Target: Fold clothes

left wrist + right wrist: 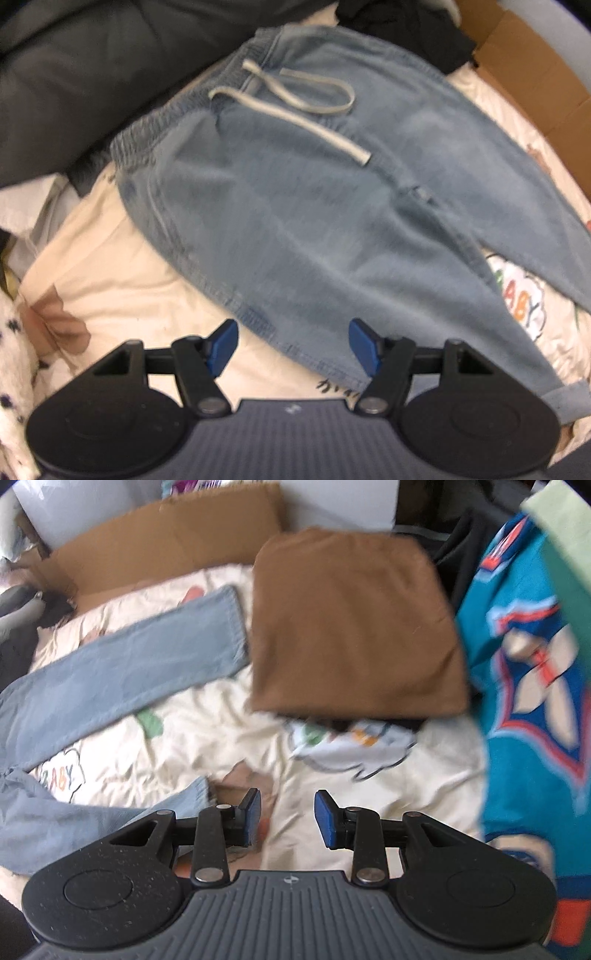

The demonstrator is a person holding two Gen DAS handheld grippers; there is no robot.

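Note:
Light blue denim pants (295,192) with a grey drawstring (295,107) lie flat on a cream printed blanket (122,280). My left gripper (294,347) is open and points down over the pants' near side seam, with the denim edge showing between its blue pads (223,347). In the right wrist view the two pant legs (129,664) stretch in from the left, and one cuff (192,797) lies just left of my right gripper (289,818). That gripper is open over bare blanket (406,794), nothing between its fingers.
A folded brown garment (351,627) lies on the blanket beyond the right gripper. A teal patterned jersey (528,686) hangs at the right. Flattened cardboard (155,542) lines the far edge. Dark cushions (74,74) and dark clothes (406,29) border the waistband side.

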